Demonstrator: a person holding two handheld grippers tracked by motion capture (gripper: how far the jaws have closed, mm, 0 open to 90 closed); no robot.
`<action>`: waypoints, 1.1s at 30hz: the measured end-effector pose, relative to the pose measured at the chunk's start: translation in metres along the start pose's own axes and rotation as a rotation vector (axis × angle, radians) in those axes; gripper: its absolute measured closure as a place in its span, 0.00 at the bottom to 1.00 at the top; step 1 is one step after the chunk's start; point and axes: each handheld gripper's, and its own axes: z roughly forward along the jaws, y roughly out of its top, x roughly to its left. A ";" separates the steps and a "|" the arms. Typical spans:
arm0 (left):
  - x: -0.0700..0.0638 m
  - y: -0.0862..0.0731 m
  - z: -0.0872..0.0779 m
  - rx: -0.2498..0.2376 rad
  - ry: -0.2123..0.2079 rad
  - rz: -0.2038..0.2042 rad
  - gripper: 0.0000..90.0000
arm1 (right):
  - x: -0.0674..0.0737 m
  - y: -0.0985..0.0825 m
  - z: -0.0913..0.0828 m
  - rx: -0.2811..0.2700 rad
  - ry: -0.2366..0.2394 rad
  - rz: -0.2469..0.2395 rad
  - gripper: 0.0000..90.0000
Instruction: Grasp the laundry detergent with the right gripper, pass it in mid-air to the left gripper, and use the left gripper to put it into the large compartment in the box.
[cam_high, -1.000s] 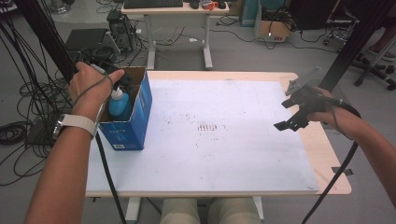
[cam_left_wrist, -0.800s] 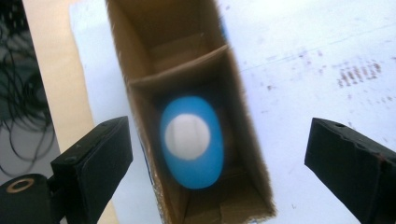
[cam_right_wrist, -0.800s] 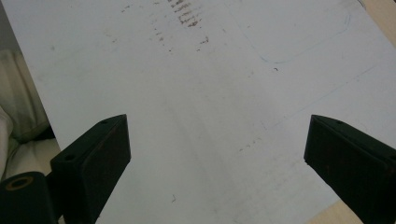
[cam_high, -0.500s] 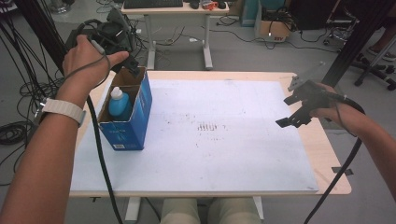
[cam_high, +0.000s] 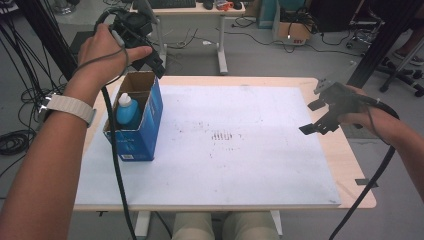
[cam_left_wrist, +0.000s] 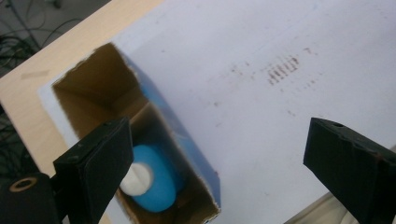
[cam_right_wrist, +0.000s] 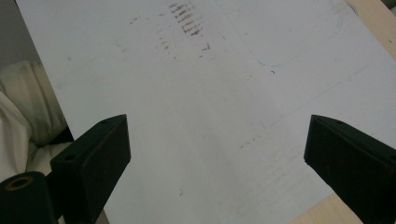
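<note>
Blue bottle (cam_high: 127, 111), white cap, upright inside open blue carton (cam_high: 145, 125) near the tabletop's (cam_high: 260, 80) far-left corner. Left hand-held gripper (cam_left_wrist: 219, 163) raised above the carton, jaws wide apart, holding nothing. Right hand-held gripper (cam_high: 320, 116) over the right edge, jaws spread, likewise unladen.

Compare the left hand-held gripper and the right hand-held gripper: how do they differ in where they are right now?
The left hand-held gripper is raised above the far end of the open blue box, which holds a blue bottle; the right hand-held gripper hangs over the table's right edge, far from the box. The left looks down into the box, the right at the bare white mat. Both are open and hold nothing.
</note>
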 end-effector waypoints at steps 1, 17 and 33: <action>-0.001 0.001 0.001 -0.001 -0.007 0.015 0.10 | 0.001 -0.001 -0.001 -0.003 0.003 0.001 0.08; -0.022 0.006 0.023 0.078 -0.071 0.220 0.10 | 0.004 -0.003 -0.005 -0.015 -0.009 0.008 0.08; -0.037 0.003 0.041 0.078 -0.104 0.320 0.10 | 0.002 -0.005 -0.004 -0.025 -0.011 0.009 0.08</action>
